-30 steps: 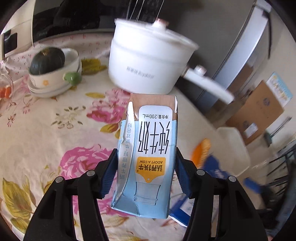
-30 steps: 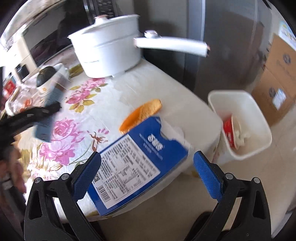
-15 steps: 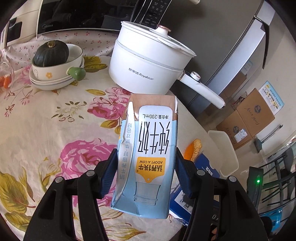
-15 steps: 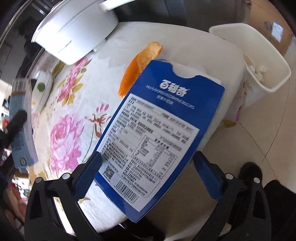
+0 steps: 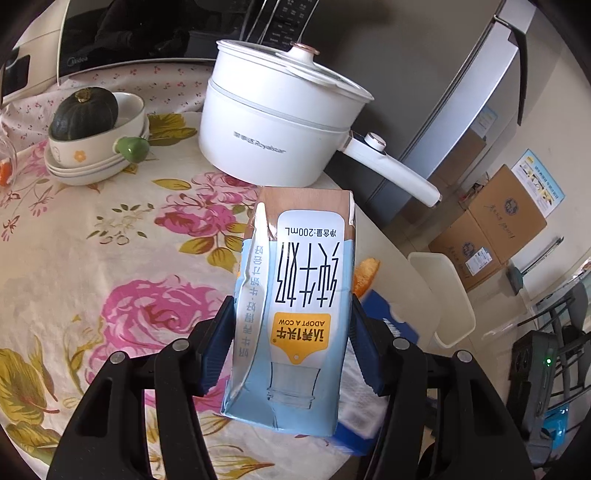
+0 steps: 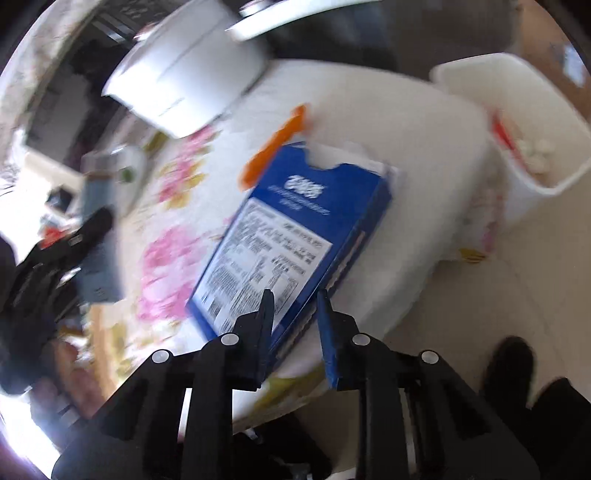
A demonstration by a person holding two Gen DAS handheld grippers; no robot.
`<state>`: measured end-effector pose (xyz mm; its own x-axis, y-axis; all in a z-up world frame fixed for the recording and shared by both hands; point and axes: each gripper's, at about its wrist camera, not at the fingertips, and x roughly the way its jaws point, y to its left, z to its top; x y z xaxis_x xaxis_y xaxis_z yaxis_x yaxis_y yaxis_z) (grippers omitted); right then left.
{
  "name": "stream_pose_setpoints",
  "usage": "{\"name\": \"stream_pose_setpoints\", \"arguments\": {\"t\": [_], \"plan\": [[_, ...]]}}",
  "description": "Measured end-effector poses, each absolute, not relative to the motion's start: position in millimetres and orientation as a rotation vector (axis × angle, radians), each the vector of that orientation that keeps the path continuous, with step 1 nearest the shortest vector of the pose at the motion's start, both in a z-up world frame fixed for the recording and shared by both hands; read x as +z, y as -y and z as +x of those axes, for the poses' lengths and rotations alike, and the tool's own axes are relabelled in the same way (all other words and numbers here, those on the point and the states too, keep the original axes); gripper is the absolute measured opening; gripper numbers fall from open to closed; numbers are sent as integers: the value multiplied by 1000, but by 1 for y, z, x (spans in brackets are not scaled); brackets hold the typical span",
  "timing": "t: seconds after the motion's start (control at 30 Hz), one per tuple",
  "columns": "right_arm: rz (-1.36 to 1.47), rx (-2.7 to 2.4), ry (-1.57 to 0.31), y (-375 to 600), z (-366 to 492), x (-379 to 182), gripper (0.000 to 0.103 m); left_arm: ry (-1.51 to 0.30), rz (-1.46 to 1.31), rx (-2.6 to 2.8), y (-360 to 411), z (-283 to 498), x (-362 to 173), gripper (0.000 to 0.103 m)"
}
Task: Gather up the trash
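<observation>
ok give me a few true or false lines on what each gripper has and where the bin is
1. The left gripper clamps a milk carton. True.
2. The carton's print reads upright. False: it is upside down.
3. The right gripper is wide open. False: its fingers have closed on the blue box.
4. The white bin stands on the table. False: it stands on the floor beside it.
5. The white pot has its lid on. True.

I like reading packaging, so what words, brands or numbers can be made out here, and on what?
"ADOPT A COW" and "200mL", printed upside down: pale blue milk carton in the left gripper.
"Royalstar": white electric pot.
"Midea": dark microwave oven.
Blue snack box in the right gripper: white logo and label, too blurred to read.
Brown cardboard boxes and wall poster: too small.
</observation>
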<state>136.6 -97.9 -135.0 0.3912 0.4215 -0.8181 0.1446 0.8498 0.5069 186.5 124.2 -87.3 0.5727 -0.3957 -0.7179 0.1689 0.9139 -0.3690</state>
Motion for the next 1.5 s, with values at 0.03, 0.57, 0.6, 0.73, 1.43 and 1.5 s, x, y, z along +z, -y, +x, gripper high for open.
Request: {"name": "stream_pose_setpoints", "arguments": {"t": [0.03,0.57,0.6,0.73,1.43,1.5], "plan": [[551,207,-1175,93,139,-135,24,-904,-272,-335,-123,186,-88,58],[677,203,-1152,92,140,-146,84,-1013,-455,-323,-143,210,-137,58],[687,206,-1147,92,140,-147,86,-1069,-565,-377,-145,210,-147,58],[752,225,-1121,95,146,-152,86,-1159,-763,-403,-155,204,-163,58],[452,201,-1007,99,189,-93,36,-886,-667,-236,-212,190,-96,58],[324,191,-980,99,210,-76,74,-865,-620,-221,-210,189,-89,58]]}}
